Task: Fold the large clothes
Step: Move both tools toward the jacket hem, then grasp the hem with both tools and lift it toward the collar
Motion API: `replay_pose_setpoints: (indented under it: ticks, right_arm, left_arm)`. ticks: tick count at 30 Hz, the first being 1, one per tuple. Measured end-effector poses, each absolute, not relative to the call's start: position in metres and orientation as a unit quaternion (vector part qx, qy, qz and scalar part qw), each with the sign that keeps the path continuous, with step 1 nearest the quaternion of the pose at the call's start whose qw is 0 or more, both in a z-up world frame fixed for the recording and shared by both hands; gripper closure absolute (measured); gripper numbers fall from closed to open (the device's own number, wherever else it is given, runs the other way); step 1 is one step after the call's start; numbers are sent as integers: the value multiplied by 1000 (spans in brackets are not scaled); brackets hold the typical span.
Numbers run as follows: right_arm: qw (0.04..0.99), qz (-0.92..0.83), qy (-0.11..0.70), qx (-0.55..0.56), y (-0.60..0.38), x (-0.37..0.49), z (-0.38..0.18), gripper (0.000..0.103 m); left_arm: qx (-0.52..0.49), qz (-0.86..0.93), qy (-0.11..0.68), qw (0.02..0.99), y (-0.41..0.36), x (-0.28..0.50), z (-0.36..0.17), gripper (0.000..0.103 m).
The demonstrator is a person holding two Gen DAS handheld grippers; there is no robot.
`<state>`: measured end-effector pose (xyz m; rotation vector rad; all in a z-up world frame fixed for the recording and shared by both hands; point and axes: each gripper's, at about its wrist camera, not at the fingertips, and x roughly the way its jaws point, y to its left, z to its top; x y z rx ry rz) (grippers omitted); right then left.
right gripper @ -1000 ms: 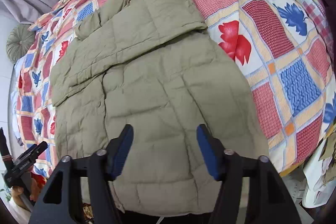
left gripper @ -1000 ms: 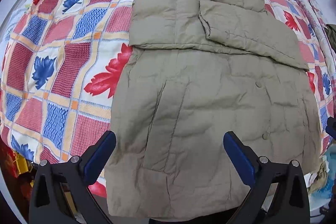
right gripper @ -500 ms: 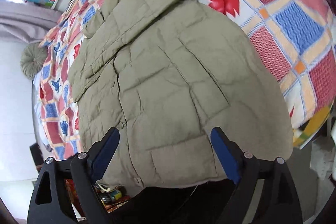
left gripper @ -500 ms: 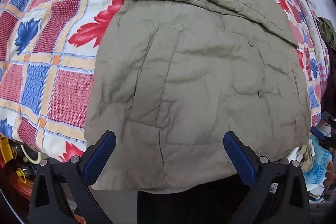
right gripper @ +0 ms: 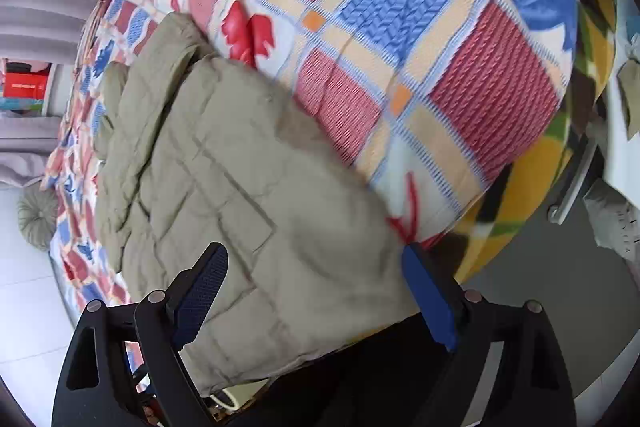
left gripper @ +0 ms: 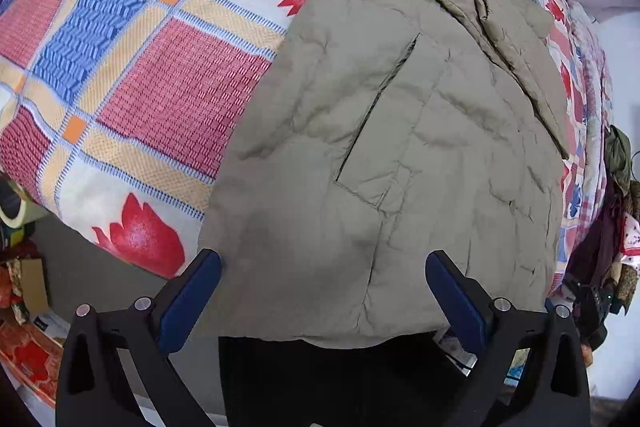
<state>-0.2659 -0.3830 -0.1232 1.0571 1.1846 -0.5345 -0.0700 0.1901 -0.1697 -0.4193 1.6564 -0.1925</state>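
Two grippers hang over the near edge of the bed, both pointing steeply down at the same garment. Khaki padded jacket (left gripper: 400,131) lies flat on the patchwork bedspread (left gripper: 132,67), sleeves folded across the chest at the far end, hem toward the bed's near edge and slightly overhanging it. One slit pocket shows on the front panel.

Left gripper (left gripper: 323,293): jaws wide apart, blue pads either side of the hem near the jacket's left corner; no cloth pinched, pads clear of the fabric as far as the view shows.

Right gripper (right gripper: 316,291): jaws spread wide, straddling the hem near the opposite corner; nothing clamped. This view is motion-blurred, so whether the right-hand pad touches the jacket edge cannot be told.

Bedspread pattern: red and blue woven squares, red and blue leaves on white. Round green cushion (right gripper: 38,217) sits at the far end of the bed. Yellow patterned blanket (right gripper: 532,163) hangs at the bed corner beside the right gripper.
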Motion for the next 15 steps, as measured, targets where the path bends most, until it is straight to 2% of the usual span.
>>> replay_pose_setpoints:
  ticks: [5, 11, 15]
  right_arm:
    - [658, -252, 537, 464, -398, -272, -142, 12]
    - [619, -210, 544, 526, -393, -282, -178, 12]
    - [607, -167, 539, 559, -376, -277, -185, 12]
  left_arm:
    - [-237, -79, 741, 623, 203, -93, -188, 0]
    - [-314, -93, 760, 561, 210, -116, -215, 0]
    - [-311, -108, 781, 530, 190, -122, -234, 0]
